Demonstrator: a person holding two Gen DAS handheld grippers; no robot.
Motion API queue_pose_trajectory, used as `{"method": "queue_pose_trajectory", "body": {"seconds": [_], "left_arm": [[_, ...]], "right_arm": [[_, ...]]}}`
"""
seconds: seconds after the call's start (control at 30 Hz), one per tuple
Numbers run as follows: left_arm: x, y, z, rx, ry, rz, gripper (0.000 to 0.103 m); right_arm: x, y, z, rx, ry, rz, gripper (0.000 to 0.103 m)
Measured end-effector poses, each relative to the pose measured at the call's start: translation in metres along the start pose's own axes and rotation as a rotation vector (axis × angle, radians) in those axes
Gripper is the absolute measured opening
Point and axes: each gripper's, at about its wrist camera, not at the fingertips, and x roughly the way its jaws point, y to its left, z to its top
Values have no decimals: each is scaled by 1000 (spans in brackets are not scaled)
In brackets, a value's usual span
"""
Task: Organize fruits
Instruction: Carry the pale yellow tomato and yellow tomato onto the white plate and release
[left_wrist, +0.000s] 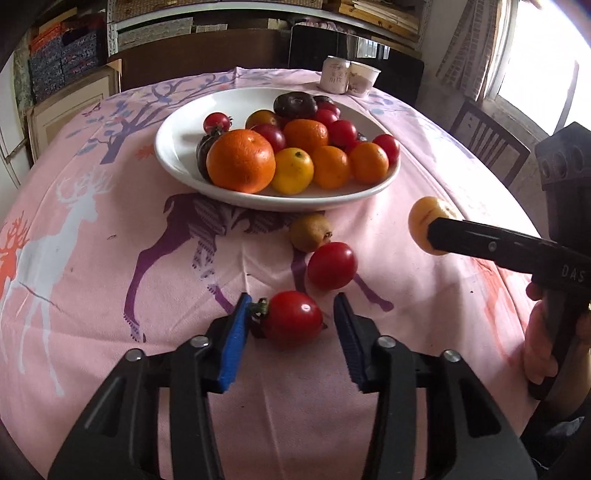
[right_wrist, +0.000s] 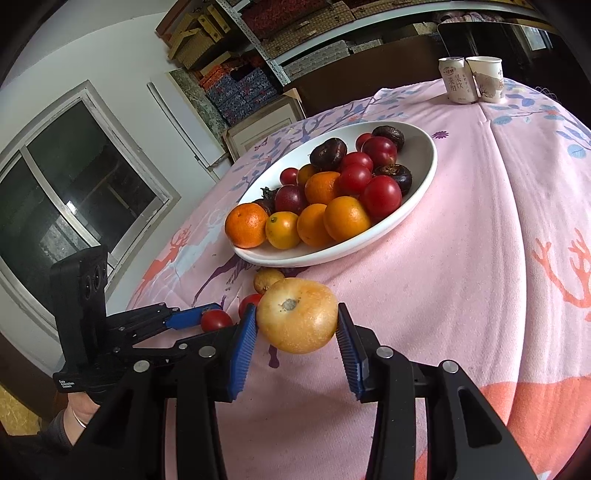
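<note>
A white bowl (left_wrist: 177, 155) on the pink tablecloth holds several oranges, red tomatoes and dark fruits; it also shows in the right wrist view (right_wrist: 424, 184). My left gripper (left_wrist: 293, 314) is open, its blue pads on either side of a red tomato (left_wrist: 293, 319) lying on the cloth. A second red tomato (left_wrist: 331, 265) and a small brownish fruit (left_wrist: 309, 232) lie just beyond. My right gripper (right_wrist: 297, 325) is shut on a yellow-orange round fruit (right_wrist: 297, 319), held above the cloth; it also shows in the left wrist view (left_wrist: 430, 221).
A can (right_wrist: 456, 79) and a paper cup (right_wrist: 487, 77) stand at the far table edge behind the bowl. A chair (left_wrist: 487, 144) stands at the right of the table. Shelves with boxes line the wall behind.
</note>
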Motion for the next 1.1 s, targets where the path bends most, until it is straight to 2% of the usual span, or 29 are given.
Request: {"method": "queue_pose_trajectory", "body": {"seconds": [0.1,0.2,0.4,0.53,0.6,0.73,0.9,0.97,1.03,1.1], "left_arm": [[1,1,-1,-2,6,-5,33],[-3,1,-4,-1,-5,-9,32],[-28,1,-8,-33,-104,-26,32],[-47,9,1,-59,-173,-37,32],[-52,13,15,-55,-197,-27,32],[-44,28,65,-71,-196,-25,33],[-4,51,124,-140,-141,-57,33],[9,54,135,-137,-118,-51,46],[12,54,138,-146,-125,-20,63],[4,55,132,-153,-156,-16,68]], "right_arm": [[2,0,1,-2,6,-2,43],[0,0,0,-2,-5,3,43],[-4,5,0,-25,-27,10,43],[-9,16,0,-66,-43,-6,43],[-7,23,10,-84,-35,4,43],[5,37,55,-103,-36,-49,43],[40,32,121,-32,-14,-61,43],[55,23,138,21,20,-40,45],[57,16,145,75,9,-29,49],[46,14,142,97,-34,-38,57]]}}
